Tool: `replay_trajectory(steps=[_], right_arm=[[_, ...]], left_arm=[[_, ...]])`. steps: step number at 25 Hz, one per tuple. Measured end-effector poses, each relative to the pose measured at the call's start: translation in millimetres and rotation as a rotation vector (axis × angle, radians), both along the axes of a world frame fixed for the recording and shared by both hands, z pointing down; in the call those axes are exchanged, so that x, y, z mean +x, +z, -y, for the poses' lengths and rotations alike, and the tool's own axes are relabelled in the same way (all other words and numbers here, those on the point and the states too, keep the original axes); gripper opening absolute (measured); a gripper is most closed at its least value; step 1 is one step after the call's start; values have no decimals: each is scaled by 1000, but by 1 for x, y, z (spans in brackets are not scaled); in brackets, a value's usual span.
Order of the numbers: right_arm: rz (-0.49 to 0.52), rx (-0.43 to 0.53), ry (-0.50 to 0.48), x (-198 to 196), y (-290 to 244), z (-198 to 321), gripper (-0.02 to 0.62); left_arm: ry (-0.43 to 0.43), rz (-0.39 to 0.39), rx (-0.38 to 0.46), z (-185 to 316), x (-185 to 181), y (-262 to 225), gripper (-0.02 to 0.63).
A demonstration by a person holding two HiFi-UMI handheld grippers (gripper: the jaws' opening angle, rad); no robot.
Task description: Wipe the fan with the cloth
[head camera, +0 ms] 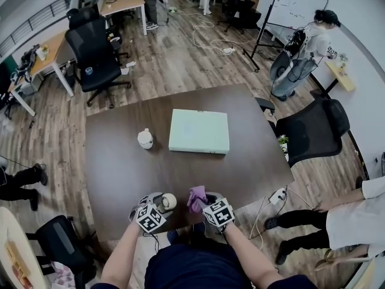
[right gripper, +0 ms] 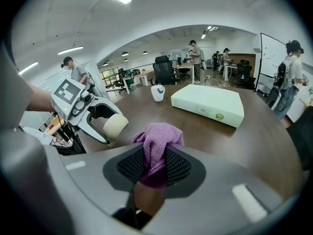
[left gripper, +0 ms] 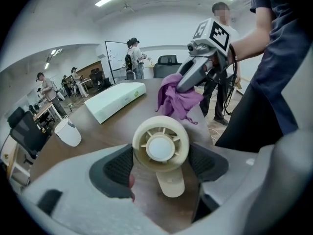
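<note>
Head view, looking down on a dark brown table [head camera: 120, 167]. At upper left, beyond the table, stands a black office chair [head camera: 93, 50]. On the table, left of centre, is a white cup [head camera: 145, 138]. Just right of it, apart from it, lies a flat pale green box [head camera: 199, 131]. A second black chair [head camera: 313, 131] stands off the table's right edge, and a person [head camera: 301, 50] stands by a whiteboard at upper right.

At the bottom centre, over the table's near edge, the two grippers sit side by side. The left gripper [head camera: 163, 202] pinches a small cream fan [head camera: 169, 201]. Just to its right hangs a purple cloth [head camera: 197, 197], bunched up and pinched by the right gripper [head camera: 204, 202]. Fan and cloth are near each other but not touching.

Left gripper view: the fan's round head fills the centre, its grille facing the camera and its short handle pointing towards the lower edge. The dark pads [left gripper: 117, 168] press on the head from both sides. Above and to the right, the right gripper holds the cloth dangling over the table.

Right gripper view: at left, the left gripper holds the fan. In the centre foreground the jaws are pressed together on a fold of the cloth, which bulges up above the pads [right gripper: 178, 168]. The cup and box lie beyond, in the upper centre and right. Whether the fan rests on the table cannot be told.
</note>
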State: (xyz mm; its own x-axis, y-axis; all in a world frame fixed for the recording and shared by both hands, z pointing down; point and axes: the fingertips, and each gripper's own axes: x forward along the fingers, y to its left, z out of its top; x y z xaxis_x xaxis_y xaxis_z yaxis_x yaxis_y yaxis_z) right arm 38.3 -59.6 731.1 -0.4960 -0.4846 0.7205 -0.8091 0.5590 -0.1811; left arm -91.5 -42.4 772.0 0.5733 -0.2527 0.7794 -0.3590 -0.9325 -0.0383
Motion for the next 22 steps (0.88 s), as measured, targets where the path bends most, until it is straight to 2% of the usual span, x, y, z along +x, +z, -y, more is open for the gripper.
replay_trajectory(steps=[8,22], right_arm=[[4,6,-4,1,-3,5,106],[13,-5,4,5,-2,5,106]], left_arm=[[13,54,-26,6,2,25,362],[91,266,-20,3,0,74,362]])
